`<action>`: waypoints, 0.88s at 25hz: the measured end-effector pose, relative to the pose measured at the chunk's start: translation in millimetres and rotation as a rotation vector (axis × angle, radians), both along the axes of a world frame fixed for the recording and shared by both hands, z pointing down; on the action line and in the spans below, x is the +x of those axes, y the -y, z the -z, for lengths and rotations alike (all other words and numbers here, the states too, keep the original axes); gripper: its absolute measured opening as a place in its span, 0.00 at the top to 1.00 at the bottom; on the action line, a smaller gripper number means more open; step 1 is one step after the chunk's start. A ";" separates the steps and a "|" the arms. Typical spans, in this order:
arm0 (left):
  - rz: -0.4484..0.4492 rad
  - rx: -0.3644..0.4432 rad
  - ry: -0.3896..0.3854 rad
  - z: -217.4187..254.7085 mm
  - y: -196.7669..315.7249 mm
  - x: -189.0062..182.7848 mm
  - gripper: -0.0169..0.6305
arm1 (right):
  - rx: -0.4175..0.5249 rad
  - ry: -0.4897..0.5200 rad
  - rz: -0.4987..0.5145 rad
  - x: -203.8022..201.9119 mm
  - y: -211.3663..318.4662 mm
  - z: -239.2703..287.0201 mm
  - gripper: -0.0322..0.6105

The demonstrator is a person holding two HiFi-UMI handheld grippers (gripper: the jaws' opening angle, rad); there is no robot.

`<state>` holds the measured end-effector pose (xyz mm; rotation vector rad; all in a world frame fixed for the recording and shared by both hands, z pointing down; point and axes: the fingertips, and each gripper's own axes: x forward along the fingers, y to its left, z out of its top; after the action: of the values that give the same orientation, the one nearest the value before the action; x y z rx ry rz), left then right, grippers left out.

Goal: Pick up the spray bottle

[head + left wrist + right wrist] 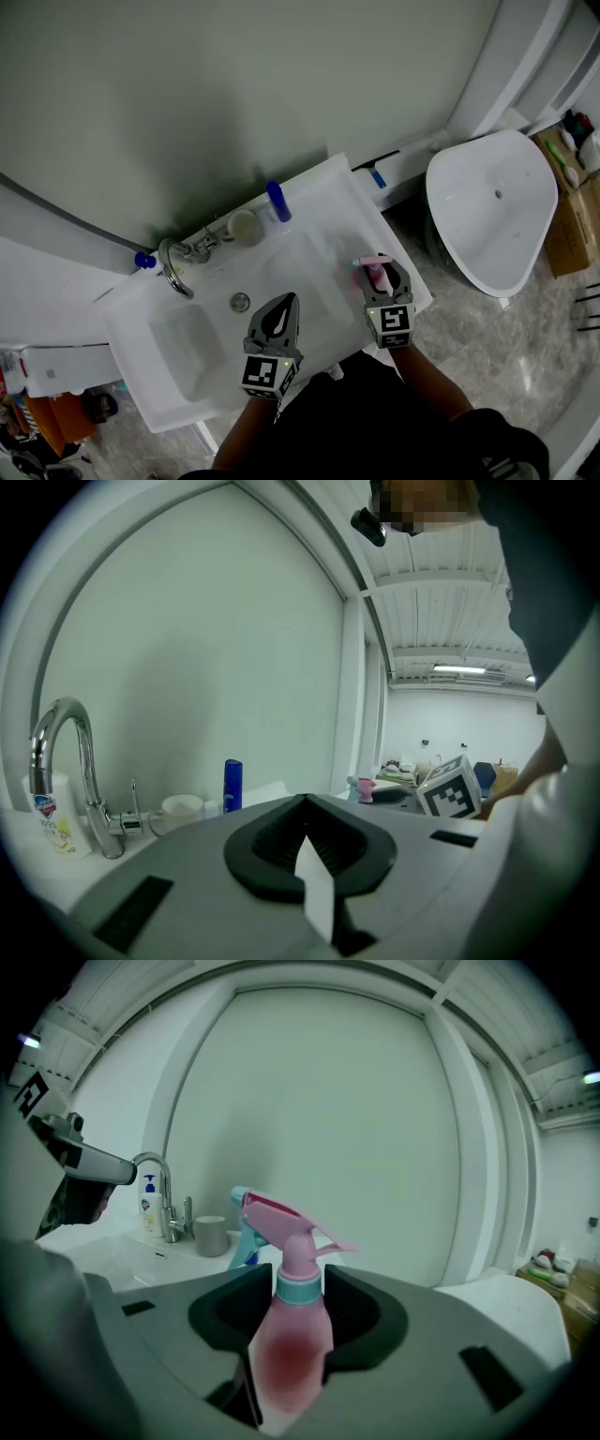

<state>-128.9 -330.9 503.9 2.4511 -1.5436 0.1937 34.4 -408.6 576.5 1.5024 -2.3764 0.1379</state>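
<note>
A pink spray bottle [376,274] with a teal collar and pink trigger stands on the right ledge of the white sink [323,183]. My right gripper [382,273] is shut on its body. In the right gripper view the spray bottle [289,1340] fills the gap between the jaws, and its trigger head rises above them. My left gripper [285,304] hovers over the basin near the drain, shut to a point with nothing in it. The left gripper view shows its jaws meeting at the tip [305,803].
A chrome faucet [174,265] stands at the back left of the sink, with a cup [244,227] and a blue bottle [278,202] on the back ledge. A soap bottle [47,817] stands by the faucet. A white toilet [492,211] and a cardboard box [572,225] stand to the right.
</note>
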 end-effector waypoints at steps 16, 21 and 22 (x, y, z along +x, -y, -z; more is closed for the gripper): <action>0.001 0.025 -0.016 13.0 4.0 4.3 0.98 | 0.102 0.030 0.110 -19.5 -16.8 47.7 0.76; 0.025 0.033 -0.015 18.4 6.6 -3.0 0.98 | 0.151 0.063 0.140 -28.7 -18.2 76.6 0.76; 0.028 0.036 -0.016 19.4 6.4 -4.1 0.98 | 0.162 0.070 0.146 -30.4 -18.4 83.8 0.76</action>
<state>-132.9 -337.3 484.4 2.4503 -1.5871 0.1428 3.9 -390.2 492.7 1.4066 -2.5978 -0.0377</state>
